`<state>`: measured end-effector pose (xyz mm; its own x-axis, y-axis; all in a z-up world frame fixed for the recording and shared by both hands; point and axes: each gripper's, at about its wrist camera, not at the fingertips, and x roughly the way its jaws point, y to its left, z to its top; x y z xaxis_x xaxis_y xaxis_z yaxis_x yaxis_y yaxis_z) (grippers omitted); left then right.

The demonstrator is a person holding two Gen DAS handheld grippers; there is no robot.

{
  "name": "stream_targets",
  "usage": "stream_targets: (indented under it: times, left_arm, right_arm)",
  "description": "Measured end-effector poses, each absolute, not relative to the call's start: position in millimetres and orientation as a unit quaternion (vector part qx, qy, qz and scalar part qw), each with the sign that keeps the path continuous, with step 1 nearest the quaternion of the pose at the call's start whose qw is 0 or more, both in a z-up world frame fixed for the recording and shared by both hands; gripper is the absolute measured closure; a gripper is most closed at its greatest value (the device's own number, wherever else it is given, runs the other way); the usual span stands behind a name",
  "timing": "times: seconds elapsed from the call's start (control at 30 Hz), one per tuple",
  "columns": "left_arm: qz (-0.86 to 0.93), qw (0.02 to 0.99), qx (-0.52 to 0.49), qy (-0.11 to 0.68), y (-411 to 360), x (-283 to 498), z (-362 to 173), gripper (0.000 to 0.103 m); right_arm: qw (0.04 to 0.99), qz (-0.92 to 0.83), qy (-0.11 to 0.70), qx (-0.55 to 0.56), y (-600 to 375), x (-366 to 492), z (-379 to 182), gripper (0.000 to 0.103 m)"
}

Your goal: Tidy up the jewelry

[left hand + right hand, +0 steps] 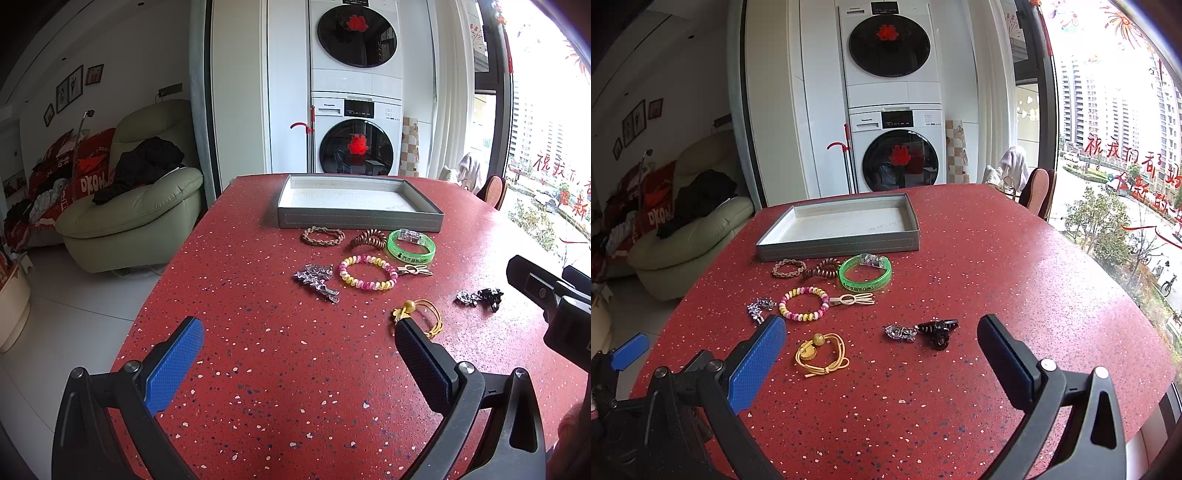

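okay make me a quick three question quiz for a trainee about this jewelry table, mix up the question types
1. True or false: the gray tray already holds some of the jewelry.
2. Multiple choice: which piece lies closest to the right gripper? A) the green bracelet B) the black claw clip C) the braided bracelet
3. Fill in the blank: the pink and yellow bead bracelet lies directly beside the cream hair clip, on the ____ speckled table.

Key
1. False: nothing is visible inside the tray; all pieces lie on the table in front of it.
2. B
3. red
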<state>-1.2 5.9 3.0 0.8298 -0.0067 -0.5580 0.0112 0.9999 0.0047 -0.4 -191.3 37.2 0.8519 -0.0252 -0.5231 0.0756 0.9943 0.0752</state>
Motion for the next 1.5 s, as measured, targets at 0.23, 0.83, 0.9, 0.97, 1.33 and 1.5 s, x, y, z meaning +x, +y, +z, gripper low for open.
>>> stream_targets:
  times: [0.23,0.83,0.9,0.97,1.33,1.5]
  left_arm:
    - [-0.005,0.956,0.004,0.292,6,-2,2,0.0]
    - [-0.001,0.946,0.005,0.323,7,5,-7,0.0]
    - [-0.014,0.941,-0.005,0.337,10,11,-7,0.0]
    - [-0.032,0.934,-0.024,0.356,14,20,-8,0.0]
    - [-0.037,0.889,-0.066,0.451,18,83,-22,0.0]
    - [-0.02,0.877,-0.08,0.473,17,110,-30,0.0]
  right_arm:
    - [0.961,-0.026,0.272,0.047,-191,0,37,0.0]
    - [0.957,-0.022,0.285,0.057,-193,1,30,0.0]
    - [0.955,-0.022,0.291,0.059,-197,4,29,0.0]
    - [0.952,-0.025,0.299,0.06,-203,7,28,0.0]
    - [0.914,-0.059,0.396,0.065,-249,47,3,0.0]
    - [0.899,-0.058,0.43,0.058,-258,58,-14,0.0]
